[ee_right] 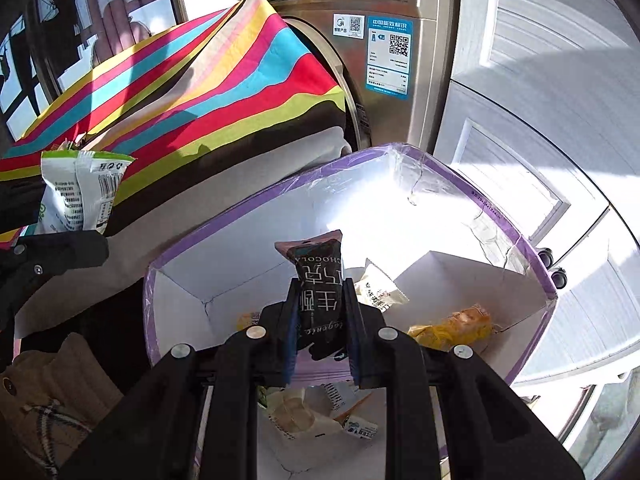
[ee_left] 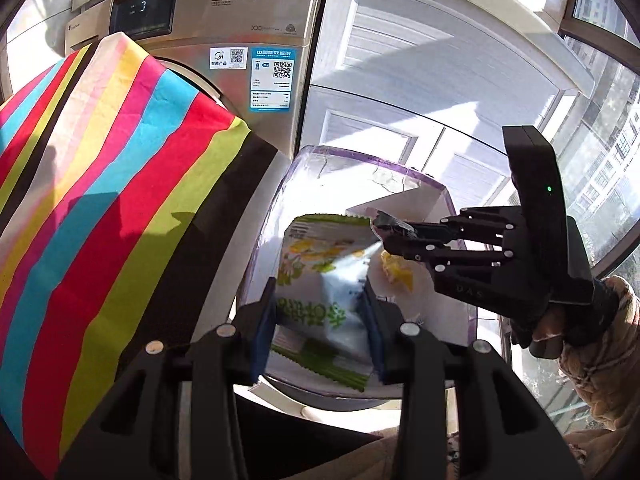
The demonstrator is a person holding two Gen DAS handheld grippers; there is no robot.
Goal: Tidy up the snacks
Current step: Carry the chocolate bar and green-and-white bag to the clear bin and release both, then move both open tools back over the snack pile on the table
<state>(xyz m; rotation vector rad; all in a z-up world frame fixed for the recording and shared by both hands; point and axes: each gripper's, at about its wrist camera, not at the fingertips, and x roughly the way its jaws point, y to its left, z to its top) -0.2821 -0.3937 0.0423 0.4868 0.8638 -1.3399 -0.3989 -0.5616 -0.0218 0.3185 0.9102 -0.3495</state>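
My left gripper (ee_left: 318, 320) is shut on a green and white snack packet (ee_left: 320, 280), held above a white box with a purple rim (ee_left: 360, 159). My right gripper (ee_right: 320, 320) is shut on a dark chocolate packet (ee_right: 318, 276), upright over the same box (ee_right: 512, 224). The right gripper (ee_left: 384, 232) also shows in the left wrist view, reaching in from the right with the dark wrapper at its tips. In the right wrist view the left gripper (ee_right: 92, 240) is at the left edge, carrying the green packet (ee_right: 80, 192). Inside the box lie a yellow packet (ee_right: 452, 328) and a white packet (ee_right: 380, 288).
A bright striped cloth (ee_left: 100, 200) covers a surface left of the box. Behind it stands a silver washing machine (ee_left: 260, 20), with white panelled doors (ee_left: 400, 60) to its right. More packets (ee_right: 304, 412) lie in the box's near end. A person's sleeve (ee_left: 592, 360) is at lower right.
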